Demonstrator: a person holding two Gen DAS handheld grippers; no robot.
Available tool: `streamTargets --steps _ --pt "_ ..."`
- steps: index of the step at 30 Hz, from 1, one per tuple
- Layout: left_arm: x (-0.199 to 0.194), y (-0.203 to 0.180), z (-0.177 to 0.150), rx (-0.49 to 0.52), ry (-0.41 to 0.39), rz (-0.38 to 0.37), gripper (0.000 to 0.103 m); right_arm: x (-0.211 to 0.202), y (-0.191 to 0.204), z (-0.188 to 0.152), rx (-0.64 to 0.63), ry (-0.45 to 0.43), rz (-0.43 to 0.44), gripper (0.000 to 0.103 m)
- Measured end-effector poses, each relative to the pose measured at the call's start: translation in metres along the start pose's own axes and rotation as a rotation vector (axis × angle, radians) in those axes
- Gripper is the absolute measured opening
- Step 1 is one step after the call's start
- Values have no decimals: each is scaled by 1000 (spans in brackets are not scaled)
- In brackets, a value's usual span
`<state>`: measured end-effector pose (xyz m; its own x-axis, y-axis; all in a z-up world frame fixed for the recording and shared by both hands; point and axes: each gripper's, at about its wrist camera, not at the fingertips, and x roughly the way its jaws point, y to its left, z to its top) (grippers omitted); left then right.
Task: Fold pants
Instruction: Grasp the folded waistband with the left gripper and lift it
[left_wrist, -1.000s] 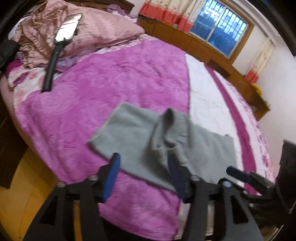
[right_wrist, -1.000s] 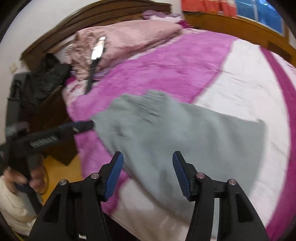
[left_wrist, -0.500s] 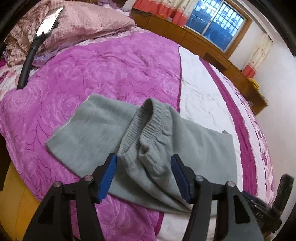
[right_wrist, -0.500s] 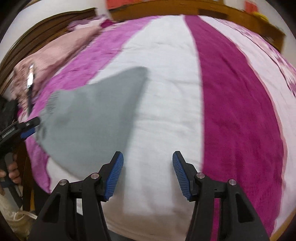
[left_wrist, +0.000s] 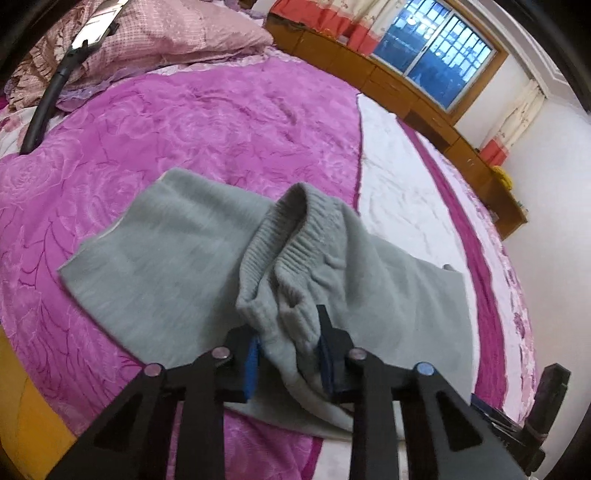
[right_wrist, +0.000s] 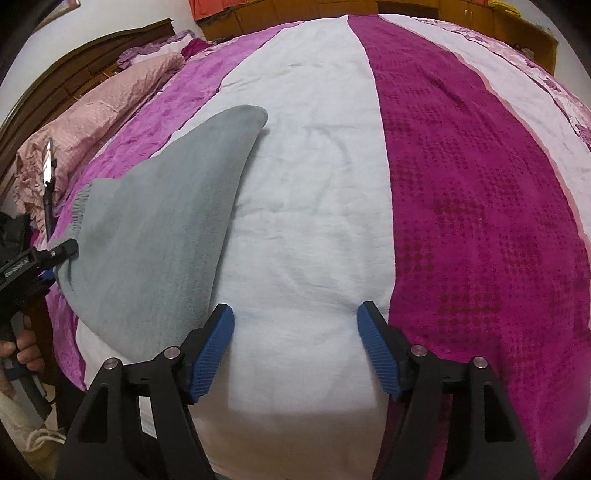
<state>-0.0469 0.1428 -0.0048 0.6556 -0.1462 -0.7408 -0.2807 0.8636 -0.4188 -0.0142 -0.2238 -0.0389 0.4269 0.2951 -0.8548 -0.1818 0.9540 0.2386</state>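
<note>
The left gripper has just been closing and now pinches the grey pants lying on the bed. The right gripper has been opening, nothing between its jaws; the pants lie just left of it.

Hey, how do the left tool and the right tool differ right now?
1. The left tool has just been closing and pinches the gray pants at the ribbed waistband; the right tool has just been opening and holds nothing.
2. The left tool sits over the pants; the right tool hangs over the white stripe of the bedspread, beside the pants' edge.
Both have blue pads on black arms.
</note>
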Motion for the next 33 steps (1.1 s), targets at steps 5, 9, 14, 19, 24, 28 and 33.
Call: streamTargets --steps 5,9,14,19,24,28,33 --pt "-21 -9 8 49 -55 -55 15 -4 -4 -1 11 -6 11 64" --pt "-45 -17 21 91 -116 -78 15 -9 -4 2 49 -11 28 64" --pt "-75 -12 32 144 -215 -49 15 -18 -3 3 67 -33 81 64" --pt "-75 32 35 63 -201 16 15 -19 11 0 18 -29 103 64" --pt "-54 81 25 -67 -81 50 19 -21 23 -1 -30 -30 121 64" --pt "-41 100 16 -112 -31 81 29 -20 33 -4 -68 -25 126 64" --pt "-50 105 11 -98 -43 123 40 -18 39 -4 -95 -18 129 64"
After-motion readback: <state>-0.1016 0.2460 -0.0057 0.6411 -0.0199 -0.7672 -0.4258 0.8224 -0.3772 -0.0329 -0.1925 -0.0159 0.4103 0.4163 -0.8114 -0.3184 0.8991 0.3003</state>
